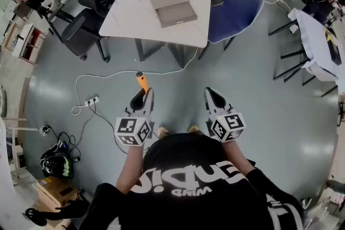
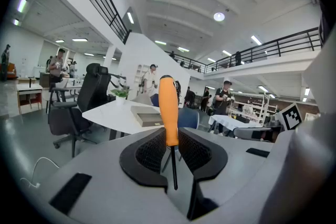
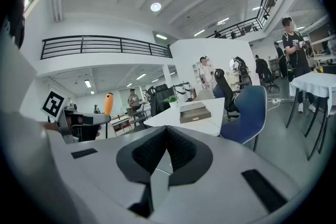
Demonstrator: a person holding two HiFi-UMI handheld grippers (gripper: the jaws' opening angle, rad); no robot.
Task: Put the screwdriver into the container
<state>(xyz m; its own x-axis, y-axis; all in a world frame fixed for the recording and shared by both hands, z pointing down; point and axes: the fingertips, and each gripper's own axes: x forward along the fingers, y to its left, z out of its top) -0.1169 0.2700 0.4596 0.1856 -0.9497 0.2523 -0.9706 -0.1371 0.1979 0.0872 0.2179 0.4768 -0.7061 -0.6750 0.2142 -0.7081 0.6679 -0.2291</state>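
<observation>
1. Closest in: the left gripper (image 1: 144, 96) is clenched on the orange-handled screwdriver with the thin dark shaft (image 2: 168, 108). The left gripper view shows the pads squeezing the lower end of the handle. The handle pokes out past the jaw tips and the shaft runs back between them.
2. The right gripper (image 3: 166, 136) has its jaws pressed together with nothing in them, and it hangs level with the left one, a bit apart.
3. Both grippers are out over the bare grey-blue floor (image 1: 259, 94), well short of any furniture, so the screwdriver is up in the air.
4. Farther out is the white square table (image 1: 132, 16). The flat grey rectangular container (image 1: 172, 5) sits on it right of centre, nearer the right edge. A blue chair (image 1: 235, 9) is tucked in at that right edge.
5. My read: the grab is done and this is the carry leg.
6. The next move would be getting up to the table's near edge, bringing the screwdriver over the container, lowering it and letting the left jaws open.
7. From this far away I can't really tell if the container is open on top or has a lid, which might mean work for the free right gripper.
</observation>
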